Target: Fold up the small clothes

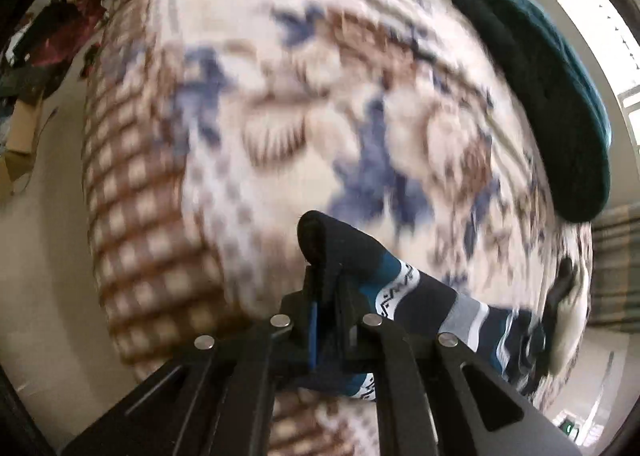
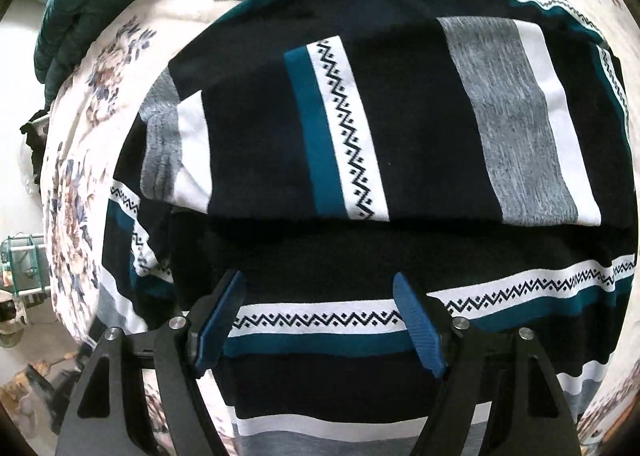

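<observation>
Floral blanket (image 1: 280,96) covers bed, teal cushion (image 1: 560,96) at edge. We see striped sweater (image 2: 380,128) lying on blanket, partly folded, upper layer doubled over lower. L gripper (image 1: 324,284) fingers pressed together, pinching sweater edge. R gripper (image 2: 320,320) fingers spread w/ nothing pinched, above sweater's zigzag band.

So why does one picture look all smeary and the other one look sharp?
In the left wrist view the flowery blanket is smeared by motion blur, though the left gripper pinching the striped sweater stays sharper. In the right wrist view the sweater's stripes look crisp, only bent by the fisheye lens.
</observation>
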`<move>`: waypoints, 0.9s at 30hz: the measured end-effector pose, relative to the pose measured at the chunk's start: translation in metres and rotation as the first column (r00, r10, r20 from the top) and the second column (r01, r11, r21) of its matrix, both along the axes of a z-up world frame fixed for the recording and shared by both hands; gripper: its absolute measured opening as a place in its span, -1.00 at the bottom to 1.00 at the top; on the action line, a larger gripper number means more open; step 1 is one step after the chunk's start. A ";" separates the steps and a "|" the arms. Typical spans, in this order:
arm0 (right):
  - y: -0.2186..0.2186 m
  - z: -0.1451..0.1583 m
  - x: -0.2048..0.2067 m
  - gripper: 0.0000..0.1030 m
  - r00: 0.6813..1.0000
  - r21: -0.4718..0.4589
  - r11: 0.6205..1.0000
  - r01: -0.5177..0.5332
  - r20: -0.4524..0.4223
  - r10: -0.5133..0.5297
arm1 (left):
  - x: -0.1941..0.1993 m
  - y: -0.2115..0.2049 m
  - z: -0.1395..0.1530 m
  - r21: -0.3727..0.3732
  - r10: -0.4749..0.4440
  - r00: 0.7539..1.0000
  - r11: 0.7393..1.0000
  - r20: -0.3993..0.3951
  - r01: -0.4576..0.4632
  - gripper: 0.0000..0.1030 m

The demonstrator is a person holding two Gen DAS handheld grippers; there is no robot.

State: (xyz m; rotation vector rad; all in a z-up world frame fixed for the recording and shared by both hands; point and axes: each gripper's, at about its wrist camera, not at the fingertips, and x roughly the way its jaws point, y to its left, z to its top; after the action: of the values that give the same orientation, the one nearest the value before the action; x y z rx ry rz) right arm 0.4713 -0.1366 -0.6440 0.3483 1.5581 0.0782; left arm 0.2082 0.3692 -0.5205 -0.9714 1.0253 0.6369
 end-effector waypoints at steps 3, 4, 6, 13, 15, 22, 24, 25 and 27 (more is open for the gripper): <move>0.002 0.002 0.002 0.52 1.000 0.004 1.000 0.001 0.000 -0.001 | 0.006 0.022 -0.006 -0.026 0.007 1.000 1.000 0.021 -0.006 -0.84; 0.001 0.003 0.003 0.53 1.000 0.008 1.000 0.005 0.000 -0.005 | 0.003 0.024 -0.009 -0.043 0.018 1.000 0.999 0.025 -0.017 -0.84; -0.001 0.004 0.003 0.52 1.000 0.012 1.000 0.013 -0.001 -0.013 | -0.015 0.025 -0.016 -0.119 0.055 0.997 0.992 0.061 -0.048 -0.61; -0.009 0.005 -0.001 0.52 0.999 0.038 0.998 0.051 -0.015 -0.050 | -0.084 -0.006 -0.053 -0.396 0.318 0.935 0.888 0.157 -0.235 0.45; -0.010 0.004 -0.003 0.52 0.999 0.032 0.998 0.051 -0.017 -0.050 | -0.077 -0.013 -0.068 -0.420 0.354 0.922 0.869 0.158 -0.262 0.45; -0.016 0.011 0.002 0.52 0.999 -0.185 0.982 0.042 0.021 -0.039 | -0.004 -0.002 -0.069 -0.244 0.285 0.946 0.939 0.157 -0.242 -0.88; -0.020 0.017 0.005 0.52 0.999 -0.348 0.937 0.020 0.049 -0.003 | 0.023 -0.004 -0.054 -0.156 0.186 0.971 0.974 0.149 -0.163 -0.89; -0.025 0.019 0.006 0.53 0.998 -0.388 0.921 0.026 0.066 0.000 | 0.033 -0.007 -0.046 -0.123 0.152 0.977 0.983 0.147 -0.135 -0.89; -0.035 0.023 0.007 0.67 0.996 -0.414 0.910 0.039 0.086 -0.004 | 0.058 -0.019 -0.021 -0.032 0.043 0.988 0.999 0.146 -0.039 -0.89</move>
State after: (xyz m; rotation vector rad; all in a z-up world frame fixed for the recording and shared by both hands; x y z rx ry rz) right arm 0.4786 -0.1717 -0.6208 0.0235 1.4437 -0.2529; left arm 0.2664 0.3502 -0.5414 -1.0513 0.8885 0.5773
